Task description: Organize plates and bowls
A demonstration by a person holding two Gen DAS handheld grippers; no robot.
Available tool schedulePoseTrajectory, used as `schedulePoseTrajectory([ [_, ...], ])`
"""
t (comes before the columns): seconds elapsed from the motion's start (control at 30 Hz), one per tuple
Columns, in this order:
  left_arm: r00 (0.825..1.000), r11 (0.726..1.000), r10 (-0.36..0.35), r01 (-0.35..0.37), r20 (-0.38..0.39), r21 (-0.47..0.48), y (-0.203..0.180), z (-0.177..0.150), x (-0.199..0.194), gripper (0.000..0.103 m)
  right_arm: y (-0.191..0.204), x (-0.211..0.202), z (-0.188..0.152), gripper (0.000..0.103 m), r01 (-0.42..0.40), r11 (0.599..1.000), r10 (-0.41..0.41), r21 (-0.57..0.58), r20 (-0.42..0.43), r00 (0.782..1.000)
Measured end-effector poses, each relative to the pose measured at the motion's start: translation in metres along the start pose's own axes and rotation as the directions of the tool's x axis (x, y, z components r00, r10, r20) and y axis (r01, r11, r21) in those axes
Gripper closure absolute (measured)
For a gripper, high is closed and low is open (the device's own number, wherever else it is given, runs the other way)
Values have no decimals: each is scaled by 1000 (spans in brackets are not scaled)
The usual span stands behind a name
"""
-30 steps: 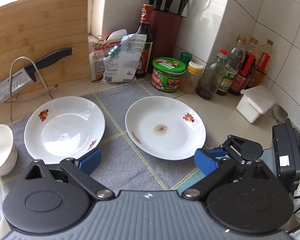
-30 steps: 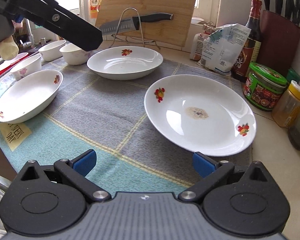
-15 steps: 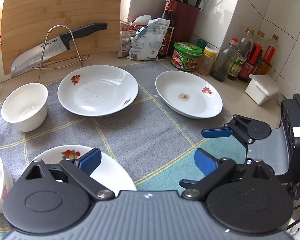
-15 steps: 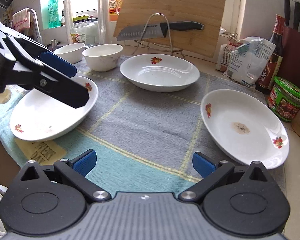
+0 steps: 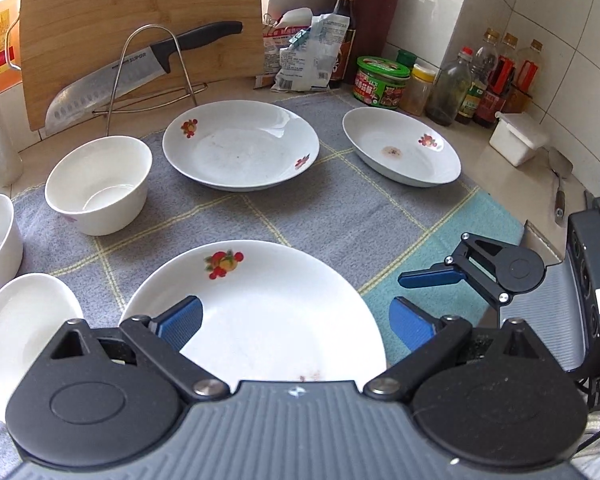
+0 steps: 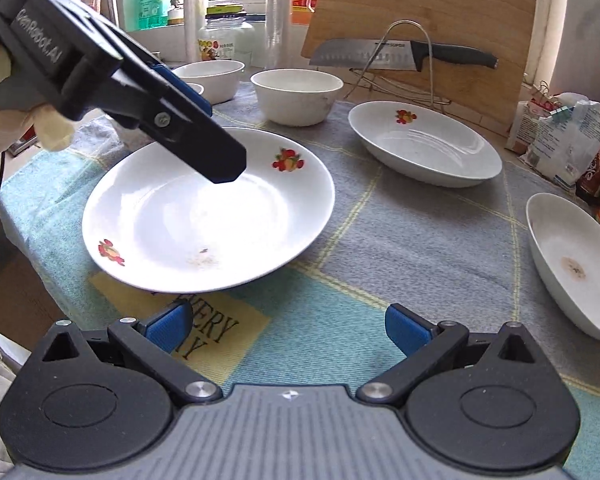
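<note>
Hovering over the near plate (image 5: 268, 320), the left gripper (image 5: 296, 320) has its fingers spread wide, one blue pad over the plate's bowl and the other out past its right rim, which looks like a line-up to take that rim; nothing is pinched yet. In the right wrist view the left gripper (image 6: 204, 148) slants down from the upper left, its tip above the plate's far-left side, apparently not touching. The right gripper (image 6: 288, 328) waits low at the near edge of the tabletop (image 6: 420, 240), fingers likewise spread and empty, probably kept back so the left has room. All the crockery lies on a grey-and-teal checked cloth (image 5: 340, 216): the near plate at the front, a second plate (image 5: 240, 144) far centre, a third plate (image 5: 400, 148) far right with a brown stain in its middle, and a white bowl (image 5: 96, 184) far left beside other bowls at the left edge. The plates lie well apart, unstacked, so stacking has seemingly yet to start. A knife (image 5: 140, 72) rests on a wire rack against the cutting board (image 5: 140, 12), clear of the work.
</note>
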State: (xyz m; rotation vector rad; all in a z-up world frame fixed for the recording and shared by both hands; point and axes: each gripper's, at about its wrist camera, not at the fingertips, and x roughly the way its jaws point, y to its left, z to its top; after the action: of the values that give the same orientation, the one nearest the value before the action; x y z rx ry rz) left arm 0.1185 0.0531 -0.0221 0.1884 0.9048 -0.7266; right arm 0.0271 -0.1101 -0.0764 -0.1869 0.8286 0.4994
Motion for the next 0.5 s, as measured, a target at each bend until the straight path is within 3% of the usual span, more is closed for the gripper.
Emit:
schedulePoseTrajectory([
  [0.17, 998, 999, -33, 34, -57, 11, 23, 11, 3, 4, 14, 8, 0, 0, -43, 997, 42, -58, -2, 999],
  [0.27, 996, 999, -15, 17, -84, 34, 34, 19, 8, 4, 23, 12, 0, 0, -56, 994, 57, -89, 7, 998],
  [0.5, 981, 999, -24, 30, -190, 31, 58, 33, 32, 4, 29, 15, 0, 0, -90, 993, 93, -77, 28, 995],
])
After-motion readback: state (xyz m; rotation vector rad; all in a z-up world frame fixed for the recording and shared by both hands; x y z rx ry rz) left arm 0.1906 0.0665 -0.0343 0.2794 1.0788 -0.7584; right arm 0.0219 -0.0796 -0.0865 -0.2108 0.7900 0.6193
